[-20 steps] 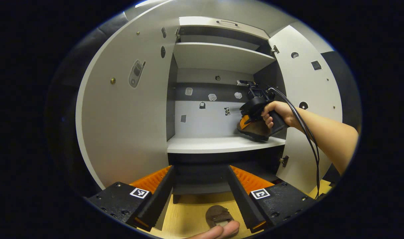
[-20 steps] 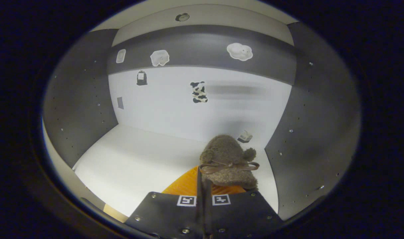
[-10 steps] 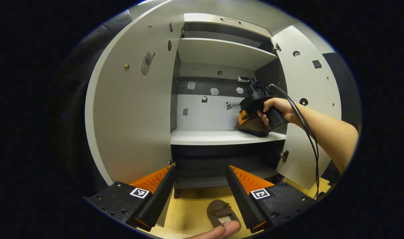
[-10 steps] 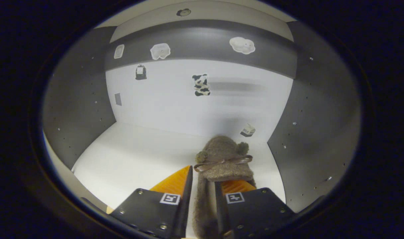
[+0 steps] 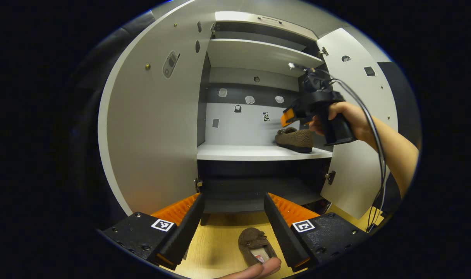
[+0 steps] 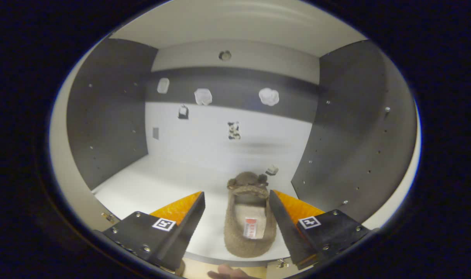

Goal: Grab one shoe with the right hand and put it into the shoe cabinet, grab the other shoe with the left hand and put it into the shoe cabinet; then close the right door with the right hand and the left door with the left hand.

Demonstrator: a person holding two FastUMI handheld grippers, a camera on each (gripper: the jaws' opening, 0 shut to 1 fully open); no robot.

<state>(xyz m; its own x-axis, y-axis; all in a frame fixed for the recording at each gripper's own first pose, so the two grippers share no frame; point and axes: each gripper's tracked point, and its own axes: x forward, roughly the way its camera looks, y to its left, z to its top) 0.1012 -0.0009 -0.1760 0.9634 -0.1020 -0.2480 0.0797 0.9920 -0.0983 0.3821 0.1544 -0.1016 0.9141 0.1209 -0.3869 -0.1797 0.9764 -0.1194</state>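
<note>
Wooden floor (image 5: 216, 248) with second shoe (image 5: 255, 245), shelved shoe (image 6: 250, 221) between parted right tool (image 6: 236, 209)

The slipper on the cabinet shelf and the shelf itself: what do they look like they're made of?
The slipper looks like brown fuzzy fabric, perhaps fleece or faux fur: its surface is matte and nubbly, with a paler smooth insole. The shelf looks like white laminated board, smooth with a soft sheen and a straight, even front edge; solid wood can't be ruled out.

Bright even light inside cabinet (image 5: 255, 128), soft shadows; strong fisheye bending at edges (right view slightly blurred).
</note>
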